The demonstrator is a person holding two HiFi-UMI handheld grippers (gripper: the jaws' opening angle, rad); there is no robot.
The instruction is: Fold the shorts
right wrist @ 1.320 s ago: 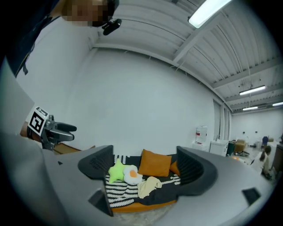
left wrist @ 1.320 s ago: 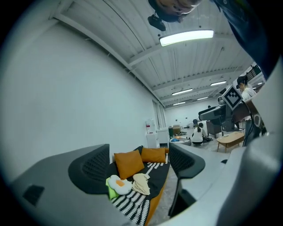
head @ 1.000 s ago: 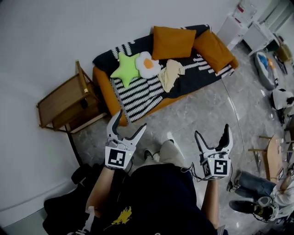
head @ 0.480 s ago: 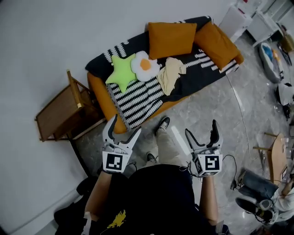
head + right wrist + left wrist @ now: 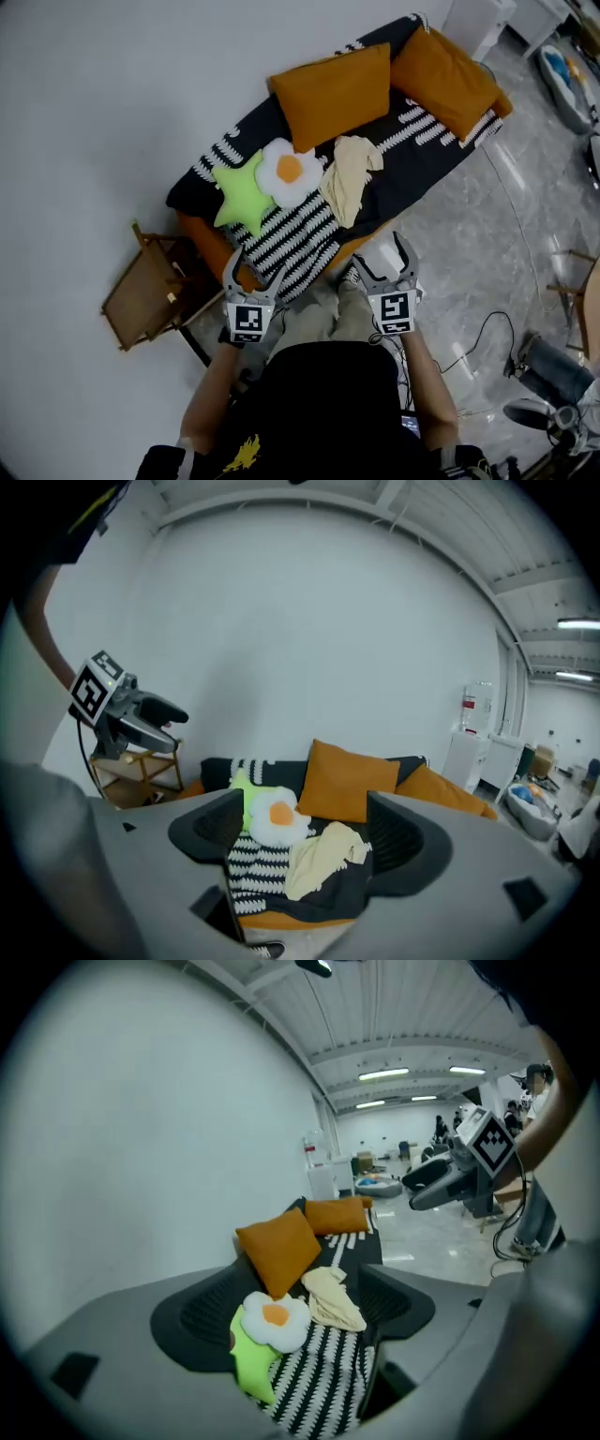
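Observation:
The shorts [image 5: 352, 178] are a crumpled pale yellow heap on the black and white striped blanket of the sofa [image 5: 412, 150], in front of the orange cushions. They also show in the left gripper view [image 5: 333, 1299] and the right gripper view [image 5: 323, 855]. My left gripper [image 5: 255, 267] [image 5: 295, 1312] hangs open at the sofa's near edge, short of the shorts. My right gripper [image 5: 384, 262] [image 5: 309, 836] is beside it, also open. Its jaws have just been closing a little, with nothing between them.
Two orange cushions [image 5: 333, 94] [image 5: 445, 80] lean at the sofa's back. A green star pillow [image 5: 242, 195] and a fried-egg pillow [image 5: 289, 171] lie left of the shorts. A wooden side table [image 5: 150, 295] stands left of the sofa. A cable [image 5: 487, 328] runs over the floor.
Both grippers have moved forward and down to the sofa's near edge. The right jaws stand narrower than before. The shorts have not moved.

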